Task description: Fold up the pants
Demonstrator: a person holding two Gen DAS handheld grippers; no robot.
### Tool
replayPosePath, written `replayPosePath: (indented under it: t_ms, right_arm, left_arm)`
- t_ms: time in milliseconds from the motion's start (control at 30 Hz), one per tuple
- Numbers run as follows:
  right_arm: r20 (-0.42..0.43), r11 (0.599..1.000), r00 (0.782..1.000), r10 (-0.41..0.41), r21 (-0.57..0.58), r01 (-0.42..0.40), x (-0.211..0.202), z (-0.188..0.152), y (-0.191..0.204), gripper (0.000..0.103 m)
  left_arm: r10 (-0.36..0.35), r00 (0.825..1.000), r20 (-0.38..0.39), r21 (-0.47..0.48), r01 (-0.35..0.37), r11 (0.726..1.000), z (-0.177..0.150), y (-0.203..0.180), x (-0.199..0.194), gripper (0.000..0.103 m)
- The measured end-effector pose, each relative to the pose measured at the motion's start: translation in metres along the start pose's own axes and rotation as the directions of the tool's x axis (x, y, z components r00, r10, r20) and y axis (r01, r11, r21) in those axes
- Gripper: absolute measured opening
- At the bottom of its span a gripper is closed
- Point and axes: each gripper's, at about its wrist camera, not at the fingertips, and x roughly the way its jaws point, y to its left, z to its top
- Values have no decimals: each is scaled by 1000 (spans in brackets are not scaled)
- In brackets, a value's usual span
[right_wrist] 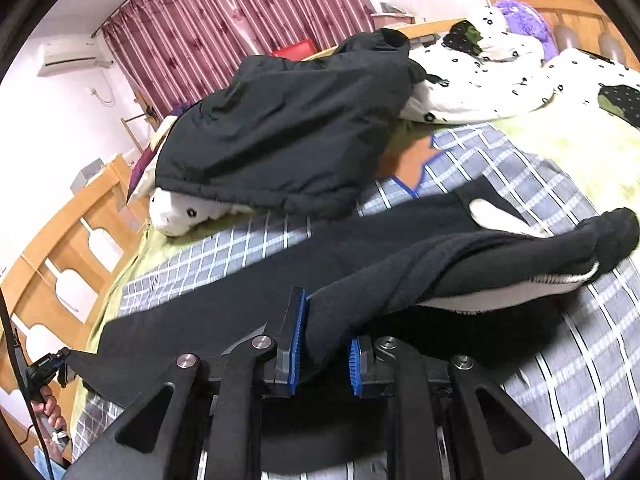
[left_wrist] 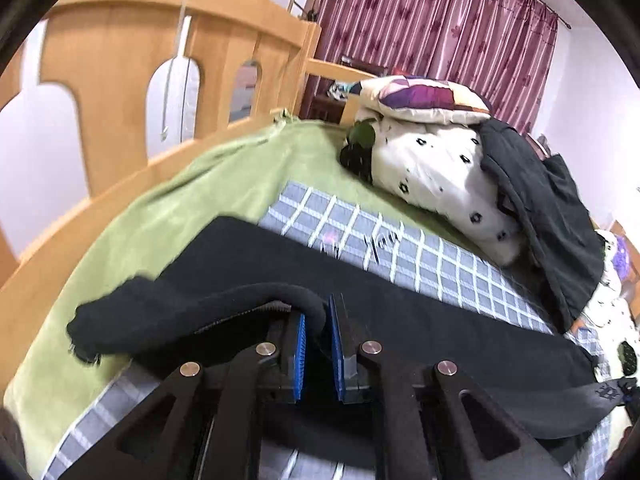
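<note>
The black pants (left_wrist: 360, 308) lie lengthwise across the checked sheet (left_wrist: 420, 248), and the left gripper (left_wrist: 318, 320) and right gripper (right_wrist: 326, 332) each pinch a lifted end.

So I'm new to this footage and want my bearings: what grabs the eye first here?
The black pants stretched across the grey checked sheet, with the left gripper and right gripper each clamped on a bunched edge. Behind them, a black jacket slumps over the white spotted duvet, in front of maroon curtains.
</note>
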Motion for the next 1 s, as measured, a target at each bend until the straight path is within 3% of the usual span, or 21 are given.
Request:
replayPosePath:
  t_ms: [267,433,567,600,633,667,700,733,767,833,1000]
  right_arm:
    - [21,999,1000,4,42,-5,84,26,-5,19]
    - [-29,994,998,-55,91,57,138,27,-16,18]
    - [-82,986,995,-56,150,68,159,29,-30,23]
    - [-101,984,993,-54,161,69,161,30,-32,27]
    - [-108,986,993,-49,155,65,160,30,-30,29]
    - [-111,988,992,-52,139,68,156,30,-27,35]
    - [-112,990,991,-74,110,86,150,28,-23,47]
    - [-113,992,989,-100,72,108,142,26,-18,54]
    - [-113,993,988,-106,47,112,134,23,-14,61]
    - [-113,995,988,-104,0,105,110,11,-6,61]
    - [-140,990,982,-124,-79,114,51,-28,-3,61]
  left_arm:
    - [94,995,19,59,-95,994,3,-32,96,11]
    - [159,987,21,112,-161,981,-1,-47,133,11]
    - [190,981,-27,128,-185,974,2,-49,149,13]
    - [197,979,-48,135,-189,973,4,-50,150,21]
    - [199,978,-57,139,-190,972,4,-51,148,36]
    - [198,978,-63,142,-187,972,4,-51,143,47]
    - [184,981,-55,146,-174,974,3,-51,133,69]
    - [171,984,-44,149,-163,975,2,-51,125,74]
    - [153,988,-22,158,-148,976,-3,-51,110,74]
    - [136,990,-22,185,-129,974,-12,-49,87,74]
    - [45,989,-138,162,-23,986,-56,-22,30,74]
